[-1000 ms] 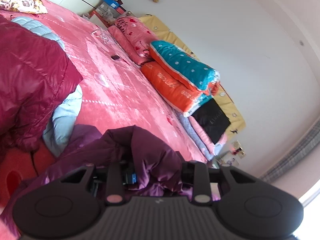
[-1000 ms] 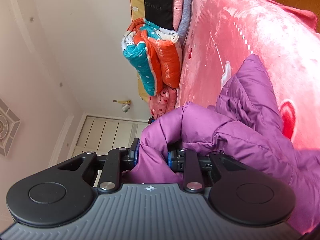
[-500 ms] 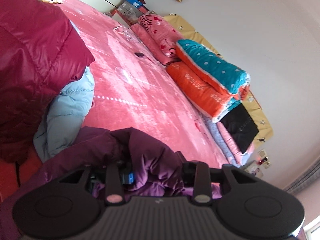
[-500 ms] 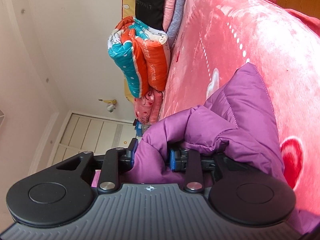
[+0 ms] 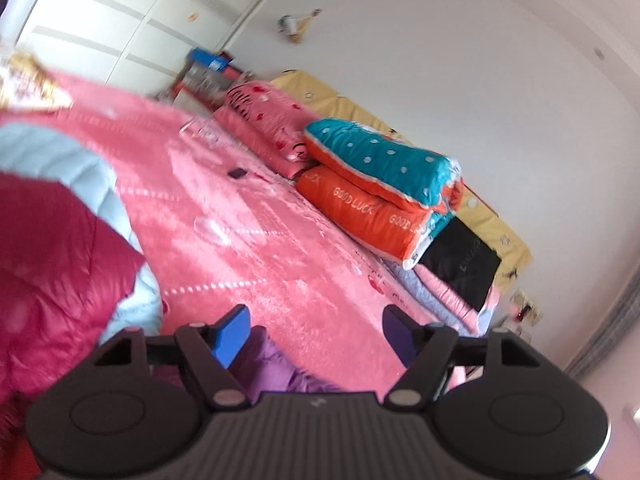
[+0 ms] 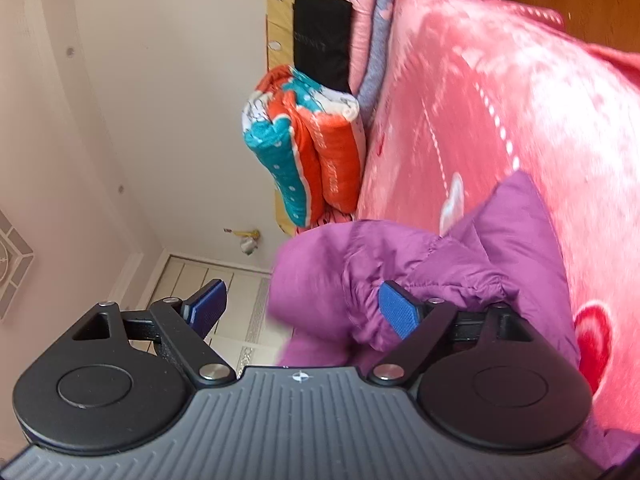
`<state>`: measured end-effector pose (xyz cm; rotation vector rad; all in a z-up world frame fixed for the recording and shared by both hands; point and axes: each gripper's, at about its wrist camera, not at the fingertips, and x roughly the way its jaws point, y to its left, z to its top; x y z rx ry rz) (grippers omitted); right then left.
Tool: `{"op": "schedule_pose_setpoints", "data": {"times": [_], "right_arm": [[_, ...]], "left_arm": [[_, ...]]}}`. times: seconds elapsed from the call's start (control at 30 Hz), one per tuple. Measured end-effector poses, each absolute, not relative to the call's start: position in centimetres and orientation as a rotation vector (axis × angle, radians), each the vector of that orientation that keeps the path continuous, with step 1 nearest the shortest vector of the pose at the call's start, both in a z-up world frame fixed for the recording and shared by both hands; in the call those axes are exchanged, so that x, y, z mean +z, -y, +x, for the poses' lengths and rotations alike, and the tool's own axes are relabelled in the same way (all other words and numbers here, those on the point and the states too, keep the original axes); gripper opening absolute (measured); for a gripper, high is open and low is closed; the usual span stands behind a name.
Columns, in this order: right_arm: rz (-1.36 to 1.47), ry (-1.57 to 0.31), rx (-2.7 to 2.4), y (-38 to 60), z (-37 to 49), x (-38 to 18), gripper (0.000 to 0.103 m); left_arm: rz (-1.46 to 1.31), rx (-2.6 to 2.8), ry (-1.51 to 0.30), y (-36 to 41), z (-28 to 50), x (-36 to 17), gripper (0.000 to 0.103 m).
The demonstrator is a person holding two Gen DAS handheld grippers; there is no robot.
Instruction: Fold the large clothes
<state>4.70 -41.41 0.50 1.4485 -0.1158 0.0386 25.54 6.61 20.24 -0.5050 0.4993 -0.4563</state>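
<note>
The purple jacket (image 6: 460,264) is let go onto the pink bed (image 5: 280,240); both the left gripper (image 5: 316,332) and right gripper (image 6: 304,304) have just been opened wide, nothing gripped. This fold is judged laid.

a puffy purple quilted jacket (image 6: 460,276) lies bunched on the bed, between and just ahead of the right tongs (image 6: 304,308).

A bed (image 5: 280,248) with pink cover carries an orange and teal folded quilt (image 5: 380,188) at its far right side, near a black cushion (image 5: 460,264). White wardrobe doors (image 5: 120,28) stand far left.
</note>
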Motion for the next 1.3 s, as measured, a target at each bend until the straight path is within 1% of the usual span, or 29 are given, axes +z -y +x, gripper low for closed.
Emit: {"op": "schedule_pose_setpoints", "data": {"times": [0.13, 0.33, 0.43, 0.53, 0.7, 0.9, 1.03, 1.17, 1.3], "right_arm": [[1.368, 0.112, 0.001, 41.6, 3.8, 2.1, 0.103], [1.221, 0.076, -0.002, 40.9, 3.5, 4.7, 0.103], [1.11, 0.037, -0.023, 40.2, 3.3, 6.1, 0.103], [1.02, -0.008, -0.099, 40.1, 2.4, 6.3, 0.103], [1.001, -0.1, -0.185, 40.8, 0.6, 4.7, 0.103], [0.915, -0.165, -0.238, 39.4, -2.8, 3.9, 0.103], [0.958, -0.253, -0.221, 38.0, -4.1, 2.4, 0.103], [0.977, -0.349, -0.233, 36.2, -4.9, 1.1, 0.103], [1.051, -0.358, -0.211, 35.4, -5.2, -0.4, 0.103]], "left_arm": [[-0.42, -0.466, -0.527, -7.1, 23.0, 19.5, 0.073], [-0.31, -0.415, -0.606, -8.1, 18.2, 15.7, 0.073], [-0.317, -0.399, -0.646, -9.1, 15.5, 13.8, 0.073], [-0.327, -0.405, -0.693, -9.6, 13.0, 12.0, 0.073], [-0.463, -0.448, -0.78, -9.6, 10.0, 9.5, 0.078], [-0.724, -0.486, -0.825, -9.4, 8.9, 7.4, 0.079], [-0.736, -0.474, -0.863, -9.0, 7.5, 6.3, 0.079], [-0.774, -0.445, -0.885, -8.6, 8.2, 5.2, 0.079], [-0.833, -0.395, -0.885, -8.6, 9.8, 4.1, 0.084]]}}
